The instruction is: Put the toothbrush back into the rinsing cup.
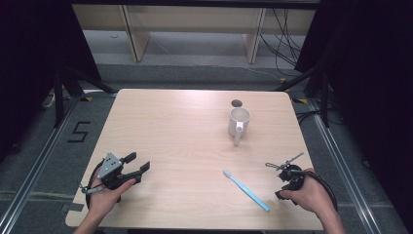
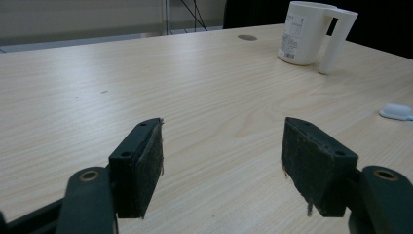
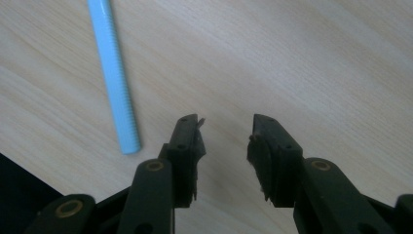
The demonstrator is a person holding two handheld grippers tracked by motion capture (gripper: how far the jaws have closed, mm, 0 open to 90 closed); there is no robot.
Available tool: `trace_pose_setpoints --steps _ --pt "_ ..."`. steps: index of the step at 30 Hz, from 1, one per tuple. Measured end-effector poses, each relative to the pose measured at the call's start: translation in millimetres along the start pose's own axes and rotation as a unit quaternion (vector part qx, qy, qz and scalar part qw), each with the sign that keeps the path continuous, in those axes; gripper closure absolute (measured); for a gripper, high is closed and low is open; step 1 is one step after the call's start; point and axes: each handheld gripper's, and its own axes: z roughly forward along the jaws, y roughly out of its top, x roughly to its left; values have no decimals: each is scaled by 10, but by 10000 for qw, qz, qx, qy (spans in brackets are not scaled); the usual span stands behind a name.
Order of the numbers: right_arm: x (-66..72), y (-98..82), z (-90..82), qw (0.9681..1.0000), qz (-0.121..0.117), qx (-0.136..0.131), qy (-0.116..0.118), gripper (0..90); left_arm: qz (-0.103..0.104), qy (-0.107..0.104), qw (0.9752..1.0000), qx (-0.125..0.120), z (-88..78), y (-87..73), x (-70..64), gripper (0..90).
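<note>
Wooden table (image 1: 170,126) bears white mug (image 1: 238,122) beyond blue toothbrush (image 1: 246,190).

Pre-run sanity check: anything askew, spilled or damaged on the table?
Nothing stands out. The white mug stands upright, no spill around it; the blue toothbrush lies flat on the table, intact. The pads of the left gripper look a little frayed at the edges. Both grippers are open and hold nothing.

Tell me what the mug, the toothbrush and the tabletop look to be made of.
Mug: white, smooth, thick-walled, faintly glossy; ceramic or hard plastic, hard to tell; printed label on its side.
Toothbrush: light blue plastic, with fine ridges along the handle in the right gripper view.
Table: pale wood-grain surface, matte; probably laminate rather than solid wood.
</note>
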Motion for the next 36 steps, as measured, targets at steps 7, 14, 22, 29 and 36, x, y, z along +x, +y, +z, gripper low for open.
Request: trace_pose_setpoints --steps 7,14,22,29,36 --pt "126 82 -35 9996 90 186 186 635 -34 24 10000 14 8 -7 7 308" --pt "193 186 -12 9994 -195 259 109 636 -22 -15 10000 26 14 2 -6 308" --pt "279 288 43 9989 -358 260 173 638 99 -18 9999 78 5 49 23 308" --pt "361 395 61 9979 -553 279 166 651 76 -45 10000 -15 16 65 4 308" --pt "511 531 124 9963 -744 372 229 671 94 -133 9998 65 32 19 -18 301"
